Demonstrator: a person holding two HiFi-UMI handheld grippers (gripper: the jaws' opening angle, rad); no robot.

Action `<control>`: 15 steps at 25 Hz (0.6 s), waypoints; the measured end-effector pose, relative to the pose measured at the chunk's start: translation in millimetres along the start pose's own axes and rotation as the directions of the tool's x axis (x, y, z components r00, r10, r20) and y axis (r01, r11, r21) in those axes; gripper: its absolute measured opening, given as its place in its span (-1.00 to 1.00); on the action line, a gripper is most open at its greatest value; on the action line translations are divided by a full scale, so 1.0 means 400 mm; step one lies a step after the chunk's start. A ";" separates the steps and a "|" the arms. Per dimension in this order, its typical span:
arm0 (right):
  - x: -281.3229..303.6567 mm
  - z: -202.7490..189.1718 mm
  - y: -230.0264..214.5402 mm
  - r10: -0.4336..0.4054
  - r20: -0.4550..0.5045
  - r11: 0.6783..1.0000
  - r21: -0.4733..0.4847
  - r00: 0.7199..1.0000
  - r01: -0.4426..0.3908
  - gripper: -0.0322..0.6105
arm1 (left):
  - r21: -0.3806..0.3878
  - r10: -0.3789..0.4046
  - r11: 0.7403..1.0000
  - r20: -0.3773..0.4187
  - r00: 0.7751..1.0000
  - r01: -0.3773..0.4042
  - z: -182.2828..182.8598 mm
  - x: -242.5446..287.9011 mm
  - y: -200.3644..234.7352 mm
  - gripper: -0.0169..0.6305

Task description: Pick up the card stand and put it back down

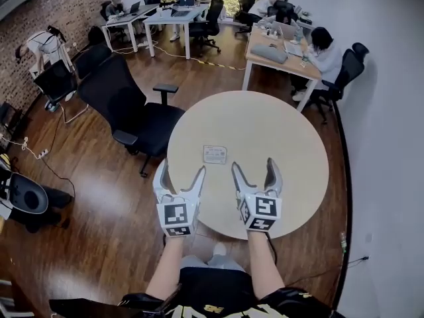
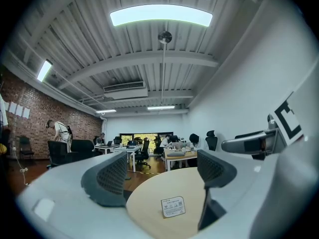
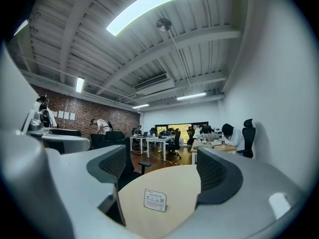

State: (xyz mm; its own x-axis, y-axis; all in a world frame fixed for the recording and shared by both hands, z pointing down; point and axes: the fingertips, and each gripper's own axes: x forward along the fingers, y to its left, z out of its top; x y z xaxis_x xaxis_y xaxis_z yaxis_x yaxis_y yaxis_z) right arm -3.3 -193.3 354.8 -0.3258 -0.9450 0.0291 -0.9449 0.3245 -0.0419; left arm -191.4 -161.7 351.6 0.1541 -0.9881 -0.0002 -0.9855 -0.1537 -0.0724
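Round pale tabletop (image 1: 291,138) is standing on a brown wooden floor (image 1: 99,197). One small white card stand (image 1: 214,154) is sitting on it, at about 9 o'clock from the tabletop's centre in the head view. It is standing well inside the rim, its printed face facing 6 o'clock.

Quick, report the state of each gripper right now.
Left gripper: open, holding nothing.
Right gripper: open, holding nothing.
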 end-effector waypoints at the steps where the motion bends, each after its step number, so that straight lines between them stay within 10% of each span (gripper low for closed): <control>1: 0.019 -0.001 0.000 0.007 -0.005 1.000 0.003 1.000 -0.007 0.50 | 0.003 0.004 1.000 -0.006 1.000 -0.004 0.000 0.015 0.006 0.43; 15: 0.137 -0.063 0.066 0.049 -0.038 0.999 -0.011 0.998 -0.049 0.41 | 0.021 -0.098 0.995 -0.052 0.994 0.099 -0.069 0.133 0.060 0.43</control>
State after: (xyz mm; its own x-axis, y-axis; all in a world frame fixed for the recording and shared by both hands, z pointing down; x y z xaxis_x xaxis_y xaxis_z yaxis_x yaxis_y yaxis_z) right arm -47.1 -235.4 380.4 -0.3726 -0.9257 0.0654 -0.9280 0.3713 -0.0324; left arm -208.8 -218.2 377.2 0.2462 -0.9674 0.0593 -0.9635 -0.2509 -0.0930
